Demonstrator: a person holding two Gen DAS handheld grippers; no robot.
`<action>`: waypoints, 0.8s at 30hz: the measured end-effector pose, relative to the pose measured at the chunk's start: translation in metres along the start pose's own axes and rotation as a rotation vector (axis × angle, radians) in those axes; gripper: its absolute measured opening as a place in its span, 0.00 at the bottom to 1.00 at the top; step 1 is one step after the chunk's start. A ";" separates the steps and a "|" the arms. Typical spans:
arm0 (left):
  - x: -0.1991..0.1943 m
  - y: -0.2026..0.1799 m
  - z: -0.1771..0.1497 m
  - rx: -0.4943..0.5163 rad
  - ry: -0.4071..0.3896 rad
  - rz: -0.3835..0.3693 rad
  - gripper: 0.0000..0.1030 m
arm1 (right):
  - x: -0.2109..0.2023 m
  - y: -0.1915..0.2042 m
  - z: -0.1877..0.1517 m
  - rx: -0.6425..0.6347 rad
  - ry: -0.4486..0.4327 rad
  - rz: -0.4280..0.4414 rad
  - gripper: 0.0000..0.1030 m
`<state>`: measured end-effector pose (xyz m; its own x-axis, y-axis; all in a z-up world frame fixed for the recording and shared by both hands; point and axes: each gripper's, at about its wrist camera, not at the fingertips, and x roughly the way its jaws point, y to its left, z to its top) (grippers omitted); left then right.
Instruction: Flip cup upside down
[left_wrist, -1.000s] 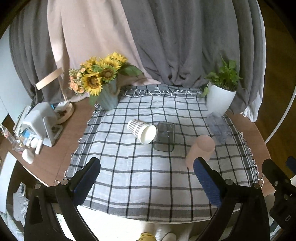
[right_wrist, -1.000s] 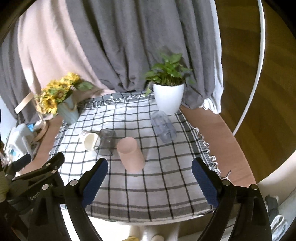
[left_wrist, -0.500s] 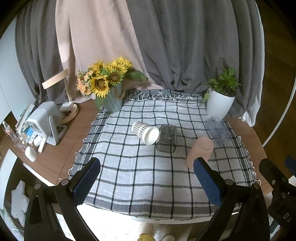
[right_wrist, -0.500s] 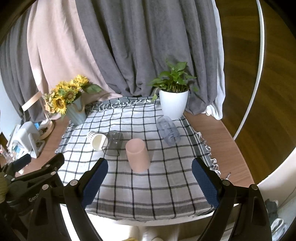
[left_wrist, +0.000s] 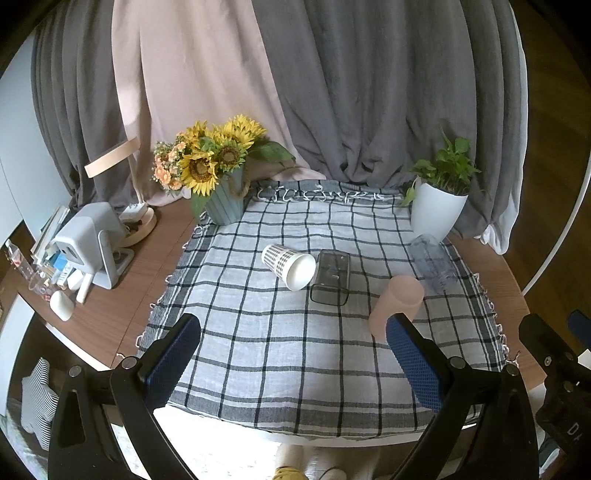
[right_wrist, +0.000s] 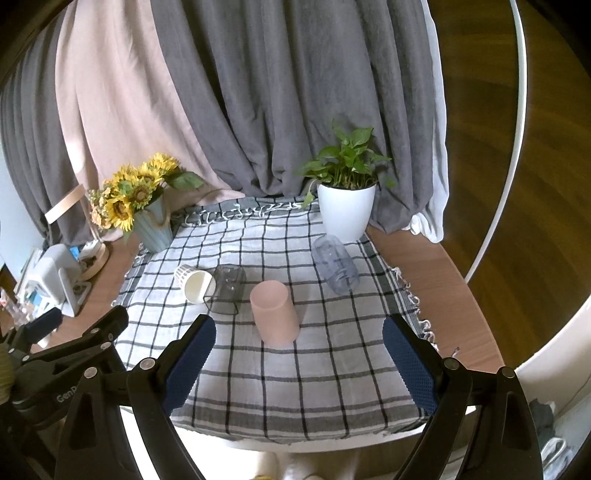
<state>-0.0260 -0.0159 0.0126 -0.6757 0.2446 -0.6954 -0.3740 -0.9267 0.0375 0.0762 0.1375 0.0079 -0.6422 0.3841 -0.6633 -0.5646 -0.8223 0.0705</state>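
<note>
On the checked cloth (right_wrist: 295, 376), going left to right: a patterned paper cup (left_wrist: 288, 264) lies on its side, touching a smoky square tumbler (left_wrist: 330, 277), also lying down; the pink cup (right_wrist: 273, 312) stands nearer, apparently mouth down already, though its top is hard to read; a clear cup (right_wrist: 335, 264) lies far right by the white planter (right_wrist: 346, 211). So one cup looks flipped and three seem left. The left gripper (left_wrist: 291, 358) and right gripper (right_wrist: 299, 354) both hover at the near edge, jaws spread wide, holding nothing.
</note>
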 end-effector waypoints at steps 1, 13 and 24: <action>0.000 0.000 0.000 -0.001 -0.001 0.001 1.00 | 0.000 0.000 0.000 0.000 0.001 0.002 0.89; -0.002 0.000 -0.003 -0.005 0.001 0.008 0.99 | -0.001 -0.001 -0.001 0.000 0.004 0.004 0.89; -0.002 0.001 -0.005 -0.007 0.003 0.015 0.99 | -0.001 -0.002 -0.001 -0.001 0.005 0.005 0.89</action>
<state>-0.0221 -0.0190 0.0108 -0.6793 0.2293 -0.6971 -0.3592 -0.9322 0.0434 0.0782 0.1383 0.0080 -0.6427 0.3776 -0.6666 -0.5607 -0.8247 0.0734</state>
